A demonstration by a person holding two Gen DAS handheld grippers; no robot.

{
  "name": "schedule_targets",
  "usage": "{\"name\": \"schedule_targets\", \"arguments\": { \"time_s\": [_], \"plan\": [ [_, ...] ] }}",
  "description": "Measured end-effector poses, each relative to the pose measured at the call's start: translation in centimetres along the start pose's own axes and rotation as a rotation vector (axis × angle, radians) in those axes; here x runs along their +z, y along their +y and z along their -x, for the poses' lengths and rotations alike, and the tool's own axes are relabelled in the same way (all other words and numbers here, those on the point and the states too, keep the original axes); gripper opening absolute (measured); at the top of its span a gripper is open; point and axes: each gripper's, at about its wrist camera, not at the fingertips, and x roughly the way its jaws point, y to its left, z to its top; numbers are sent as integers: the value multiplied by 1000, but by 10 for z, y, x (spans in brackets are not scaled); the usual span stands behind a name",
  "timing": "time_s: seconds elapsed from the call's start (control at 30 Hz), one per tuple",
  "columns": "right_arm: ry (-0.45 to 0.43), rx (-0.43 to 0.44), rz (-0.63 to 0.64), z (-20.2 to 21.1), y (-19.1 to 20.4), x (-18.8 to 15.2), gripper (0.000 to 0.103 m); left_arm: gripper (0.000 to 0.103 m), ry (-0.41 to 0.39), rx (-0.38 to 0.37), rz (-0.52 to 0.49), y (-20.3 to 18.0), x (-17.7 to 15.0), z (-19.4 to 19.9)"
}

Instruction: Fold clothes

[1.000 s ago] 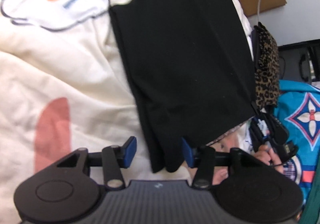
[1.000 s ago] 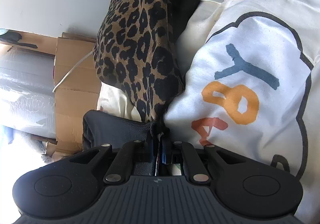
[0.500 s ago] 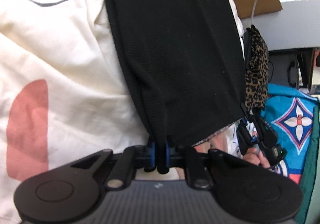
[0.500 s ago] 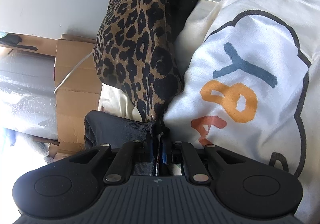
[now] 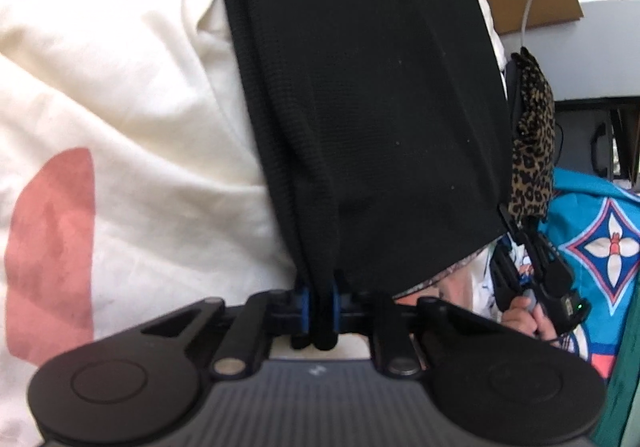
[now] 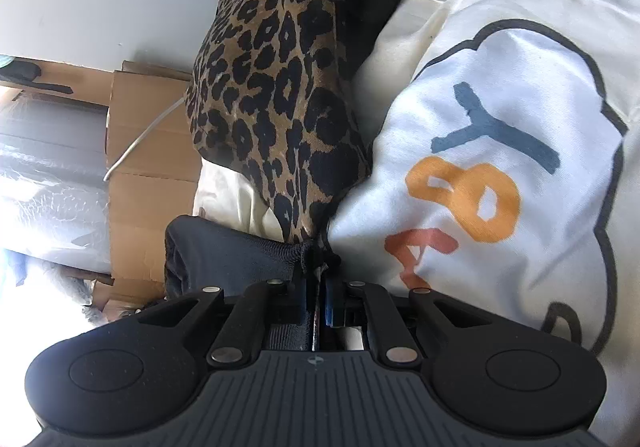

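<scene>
Cream bedding (image 5: 132,95): left side, under everything — a pink patch near.
Left gripper (image 5: 319,299): blue pads clamped on the near corner of the black garment (image 5: 368,87).
Black garment: centre, stretched across the bedding — leopard lining (image 6: 276,79) shows on its right edge.
Right gripper (image 6: 316,297): pinched together on the garment's other near corner.

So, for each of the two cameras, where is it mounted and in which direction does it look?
Left wrist: sits on the left gripper, looks along its fingers, shut on the black garment over the cream bedding; the right gripper and the person's hand show.
Right wrist: sits on the right gripper, shut on the same garment's corner, facing its leopard lining, bedding and cardboard boxes.
Shared: garment, lining, bedding, boxes.
</scene>
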Motion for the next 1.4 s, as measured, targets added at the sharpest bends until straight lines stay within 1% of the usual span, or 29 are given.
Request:
{"name": "schedule_targets", "arguments": {
  "time_s": [0.1,0.27,0.3,0.4,0.5,0.7,0.77,0.83,1.0,1.17,1.23,1.33,1.4],
  "plan": [
    [-1,-27,-2,4,4,-2,7,8,14,42,-27,-8,1,4],
    [-5,-76,-38,9,14,-3,6,7,65,144,-139,-29,3,6],
    [-4,-86,-41,10,16,-3,6,7,77,160,-147,-32,3,6],
    [2,-107,-38,12,23,-4,6,7,85,190,-162,-39,4,10],
    [9,-128,-32,14,27,-7,5,7,74,208,-158,-39,1,17],
    [29,-138,-30,24,40,-15,5,7,43,216,-148,-40,-8,43],
    [46,-153,7,26,48,-20,5,7,33,222,-156,-38,-10,57],
    [68,-176,78,27,58,-26,5,7,23,234,-173,-37,-10,69],
    [105,-171,129,34,68,-39,5,7,32,258,-235,-31,-4,95],
    [136,-158,169,41,74,-54,5,7,17,267,-243,-24,1,118],
    [150,-179,232,46,84,-61,5,7,10,272,-240,-21,-1,127],
    [164,-169,301,51,97,-72,5,7,0,283,-234,-19,-5,140],
    [171,-166,329,55,103,-77,5,7,-4,293,-238,-35,2,135]
  ]
}}
